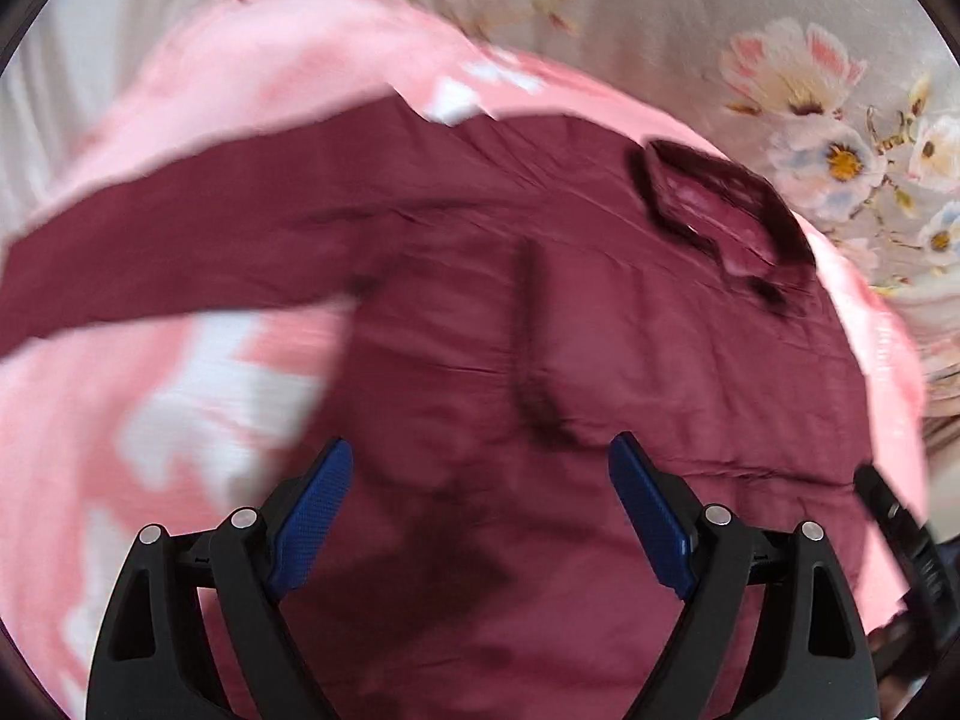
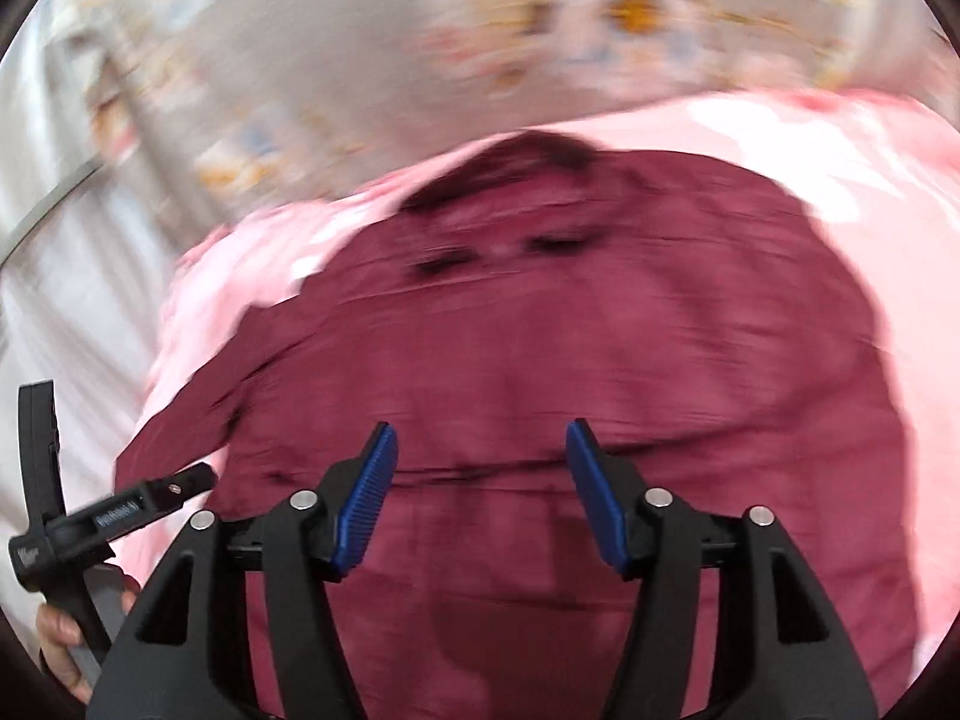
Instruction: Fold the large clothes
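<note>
A maroon collared shirt [image 1: 540,312] lies spread flat on a pink and white sheet [image 1: 150,420]. Its collar [image 1: 720,210] is at the far right in the left wrist view, and one sleeve [image 1: 150,264] stretches out to the left. My left gripper [image 1: 480,468] is open and empty above the shirt's body. In the right wrist view the shirt [image 2: 570,348] fills the middle, with the collar [image 2: 510,174] at the far end. My right gripper [image 2: 480,456] is open and empty above the shirt's lower part. Both views are blurred.
The pink sheet [image 2: 810,138] lies on a floral bedcover [image 1: 810,90], which also shows in the right wrist view [image 2: 420,48]. The other hand-held gripper shows at the left edge of the right wrist view [image 2: 72,516], and at the right edge of the left wrist view [image 1: 906,540].
</note>
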A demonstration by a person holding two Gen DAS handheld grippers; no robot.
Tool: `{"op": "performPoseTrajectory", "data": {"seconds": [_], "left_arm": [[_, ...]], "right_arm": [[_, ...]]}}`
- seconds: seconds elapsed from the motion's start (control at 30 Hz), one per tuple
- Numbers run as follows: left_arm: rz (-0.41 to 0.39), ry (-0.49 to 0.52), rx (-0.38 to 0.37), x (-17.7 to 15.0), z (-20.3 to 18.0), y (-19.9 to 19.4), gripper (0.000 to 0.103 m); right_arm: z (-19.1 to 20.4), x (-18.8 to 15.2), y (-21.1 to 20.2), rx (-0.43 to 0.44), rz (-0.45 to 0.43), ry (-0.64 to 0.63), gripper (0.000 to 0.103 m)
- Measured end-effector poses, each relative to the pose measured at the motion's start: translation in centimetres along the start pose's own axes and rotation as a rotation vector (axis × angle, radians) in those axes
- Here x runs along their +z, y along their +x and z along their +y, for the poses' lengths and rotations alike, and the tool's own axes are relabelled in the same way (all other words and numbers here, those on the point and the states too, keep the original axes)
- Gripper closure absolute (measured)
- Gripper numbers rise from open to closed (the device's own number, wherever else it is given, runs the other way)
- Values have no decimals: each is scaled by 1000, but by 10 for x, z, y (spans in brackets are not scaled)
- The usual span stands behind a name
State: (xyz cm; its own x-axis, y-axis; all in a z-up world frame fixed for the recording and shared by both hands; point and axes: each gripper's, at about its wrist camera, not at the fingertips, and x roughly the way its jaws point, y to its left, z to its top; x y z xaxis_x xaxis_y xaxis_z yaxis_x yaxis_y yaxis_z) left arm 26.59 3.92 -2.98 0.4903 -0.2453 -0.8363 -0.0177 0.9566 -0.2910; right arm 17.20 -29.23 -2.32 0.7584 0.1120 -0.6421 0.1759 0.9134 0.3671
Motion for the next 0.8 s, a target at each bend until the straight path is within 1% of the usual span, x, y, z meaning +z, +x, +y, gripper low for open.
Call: {"op": "performPoseTrajectory", "data": {"seconds": [0.03, 0.1, 0.13, 0.17, 0.2, 0.23, 0.27, 0.3, 0.37, 0.4, 0.43, 0.47, 0.5, 0.53, 0.57, 0.6, 0.63, 0.7, 0.73, 0.77, 0.8], "left_arm": [[7, -15, -18, 2, -4, 6, 18], [27, -40, -25, 5, -13, 19, 18], [30, -48, -45, 6, -19, 25, 18], [40, -49, -48, 7, -25, 31, 18], [54, -51, -46, 11, -26, 36, 18], [66, -54, -56, 11, -31, 42, 18], [73, -56, -50, 11, -33, 46, 19], [73, -57, -47, 11, -37, 49, 22], [64, -37, -36, 13, -44, 52, 37], [55, -9, -15, 15, -49, 53, 52], [51, 10, 6, 16, -52, 55, 73], [47, 23, 27, 18, -53, 56, 84], [38, 26, 40, 21, -54, 57, 100], [34, 22, 37, 23, -52, 56, 100], [19, 23, 38, 26, -51, 53, 101], [-3, 33, 50, 29, -50, 49, 101], [-24, 43, 58, 32, -49, 44, 101], [-49, 64, 47, 34, -46, 38, 100], [-45, 80, 38, 32, -46, 40, 100], [-39, 90, 38, 29, -47, 43, 100], [-32, 106, 50, 26, -49, 48, 100]], "right_arm": [[-22, 3, -3, -20, -2, 56, 46], [-63, 9, -9, -43, -13, 172, 46], [-77, 11, -10, -48, -19, 209, 45], [-93, 15, -9, -55, -22, 249, 44], [-107, 19, -6, -61, -16, 284, 44], [-116, 21, -3, -55, -12, 311, 44], [-126, 24, 2, -40, -9, 351, 44], [-131, 27, 6, -32, -6, 377, 44], [-148, 33, 16, -22, -9, 428, 44], [-154, 36, 21, -21, -14, 443, 44], [-157, 38, 26, -19, -11, 451, 45], [-160, 41, 33, -12, -5, 466, 45], [-158, 44, 38, -1, -2, 478, 49], [-160, 47, 44, 17, 1, 495, 68], [-160, 50, 44, 17, 3, 495, 82], [-159, 54, 40, 14, -17, 489, 98], [-158, 56, 31, 22, -54, 478, 99], [-150, 60, 17, -6, -106, 429, 101], [-145, 59, 11, -48, -125, 387, 101], [-142, 58, 11, -89, -124, 360, 101], [-141, 56, 16, -128, -104, 336, 101]]}}
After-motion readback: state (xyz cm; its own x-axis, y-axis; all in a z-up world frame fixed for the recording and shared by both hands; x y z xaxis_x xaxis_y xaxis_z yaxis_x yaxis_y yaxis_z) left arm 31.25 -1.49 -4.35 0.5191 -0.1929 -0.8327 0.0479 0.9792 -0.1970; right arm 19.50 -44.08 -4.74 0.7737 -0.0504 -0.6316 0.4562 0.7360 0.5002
